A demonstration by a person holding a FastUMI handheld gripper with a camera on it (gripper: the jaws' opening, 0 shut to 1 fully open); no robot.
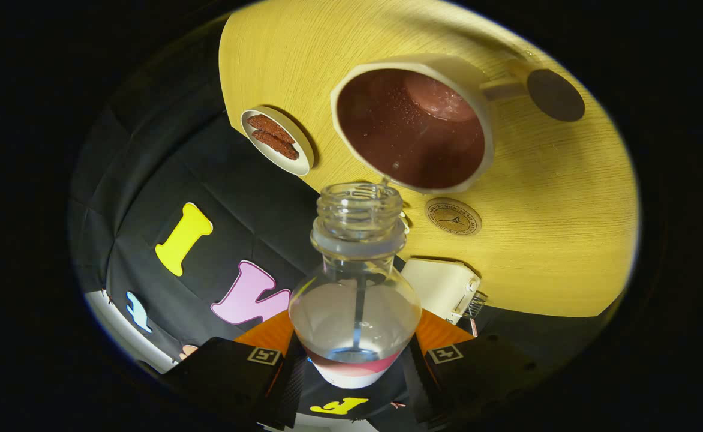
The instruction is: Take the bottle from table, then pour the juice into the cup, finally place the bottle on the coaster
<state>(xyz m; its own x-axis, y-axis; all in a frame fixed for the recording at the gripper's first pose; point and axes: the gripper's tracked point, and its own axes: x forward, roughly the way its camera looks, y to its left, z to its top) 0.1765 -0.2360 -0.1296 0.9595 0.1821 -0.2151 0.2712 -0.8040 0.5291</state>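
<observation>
The wooden counter [555, 240] is carrying a cup [414, 129] and a coaster [453, 216]; the claw [354, 363] is gripping the uncapped bottle [354, 300] between both fingers, its mouth sitting just before the cup's rim

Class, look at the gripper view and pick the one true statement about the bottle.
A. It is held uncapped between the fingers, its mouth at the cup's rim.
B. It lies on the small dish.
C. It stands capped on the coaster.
A: the gripper clamps the bottle, whose open neck reaches the cup rim; the coaster lies bare.
</observation>
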